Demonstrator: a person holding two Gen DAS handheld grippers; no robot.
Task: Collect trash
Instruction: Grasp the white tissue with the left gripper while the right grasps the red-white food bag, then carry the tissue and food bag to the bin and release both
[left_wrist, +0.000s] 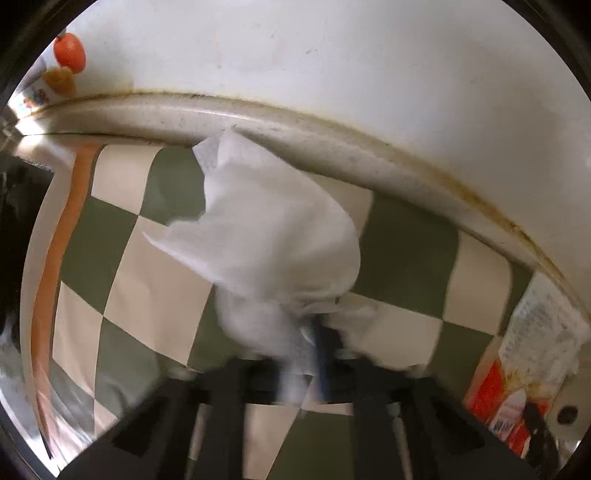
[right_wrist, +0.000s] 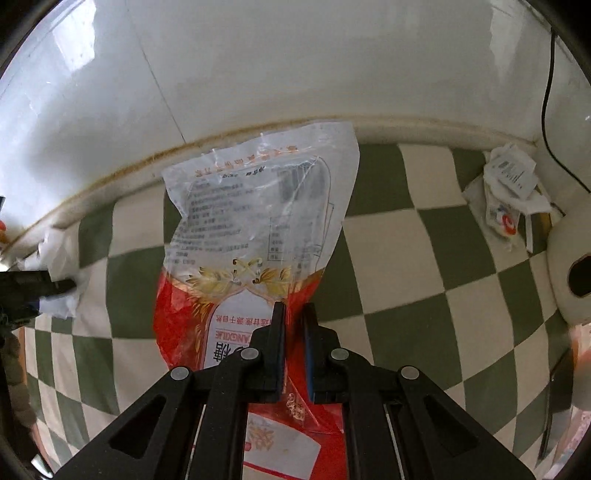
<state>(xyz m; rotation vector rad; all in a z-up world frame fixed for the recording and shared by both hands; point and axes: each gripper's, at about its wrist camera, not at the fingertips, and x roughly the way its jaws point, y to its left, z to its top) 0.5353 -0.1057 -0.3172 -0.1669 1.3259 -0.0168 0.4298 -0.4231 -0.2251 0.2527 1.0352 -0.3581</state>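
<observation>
Gripping white tissue (left_wrist: 266, 236) in left fingers (left_wrist: 321, 332), right fingers (right_wrist: 293, 314) clamping plastic bag (right_wrist: 258, 229), long axis toward wall (right_wrist: 295, 55)

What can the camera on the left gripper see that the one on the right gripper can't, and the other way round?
Only the left wrist view shows an orange-red round object up by the wall.

Only the right wrist view shows a pile of crumpled paper scraps in the corner, a black cable on the wall, and the right gripper shut on the bag.

Both show the white tissue pinched in the left gripper, the red and clear plastic bag, and the green and cream checked cloth.
</observation>
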